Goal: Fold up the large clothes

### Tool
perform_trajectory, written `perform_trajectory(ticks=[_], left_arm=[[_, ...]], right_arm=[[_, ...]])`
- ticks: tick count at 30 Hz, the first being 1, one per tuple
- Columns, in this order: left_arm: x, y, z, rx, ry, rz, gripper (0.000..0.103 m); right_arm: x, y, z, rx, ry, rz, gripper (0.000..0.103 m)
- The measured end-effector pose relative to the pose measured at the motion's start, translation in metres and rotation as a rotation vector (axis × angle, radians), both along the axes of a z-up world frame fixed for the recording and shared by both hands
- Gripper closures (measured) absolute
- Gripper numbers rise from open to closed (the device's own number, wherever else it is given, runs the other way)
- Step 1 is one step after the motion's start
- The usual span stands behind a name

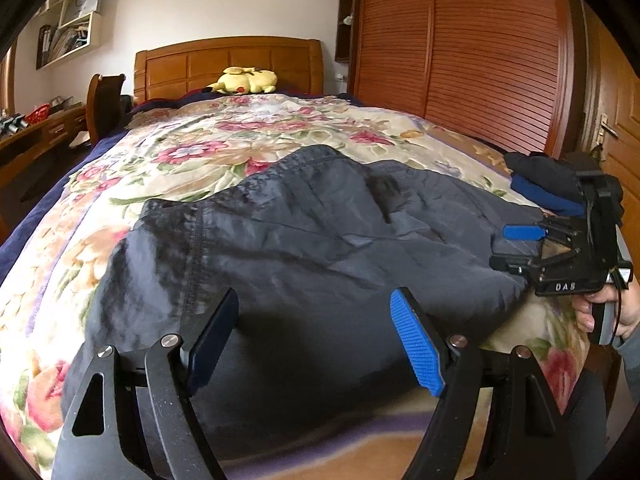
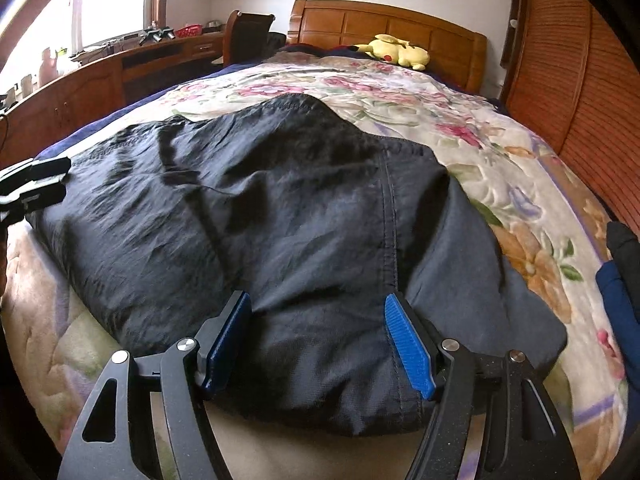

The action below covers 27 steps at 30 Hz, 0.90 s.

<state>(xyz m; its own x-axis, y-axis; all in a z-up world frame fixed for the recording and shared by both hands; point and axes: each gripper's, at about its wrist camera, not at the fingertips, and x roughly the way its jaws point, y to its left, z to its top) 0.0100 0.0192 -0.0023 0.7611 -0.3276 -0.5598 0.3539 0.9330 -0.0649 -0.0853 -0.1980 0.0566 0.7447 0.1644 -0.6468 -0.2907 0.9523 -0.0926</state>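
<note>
Both grippers hovering wide over dark garment

Left gripper and right gripper are gaping, gripping nothing, above crumpled fabric lying on the floral bedspread.

The right gripper hangs with jaws apart over a dark garment spread on a floral bedspread.

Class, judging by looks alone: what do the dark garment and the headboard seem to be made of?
Dark garment: probably thin woven synthetic, like nylon; matte with a faint sheen and fine crinkles. Headboard: apparently varnished wood; warm orange-brown, glossy panelled surface.
</note>
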Motion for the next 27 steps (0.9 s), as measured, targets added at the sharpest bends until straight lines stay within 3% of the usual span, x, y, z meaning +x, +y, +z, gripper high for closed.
perform_trajectory(ticks=[10, 22, 27], left_arm=[[-0.003, -0.022, -0.012, 0.040, 0.018, -0.049, 0.024], [-0.005, -0.033, -0.025, 0.102, 0.034, -0.053, 0.023], [-0.005, -0.036, -0.028, 0.117, 0.037, -0.057, 0.022]], right_arm=[[-0.027, -0.038, 0.030, 0.027, -0.096, -0.158, 0.024], [-0.026, -0.064, 0.025, 0.055, -0.031, -0.243, 0.023], [-0.016, -0.073, 0.019, 0.095, 0.003, -0.275, 0.017]])
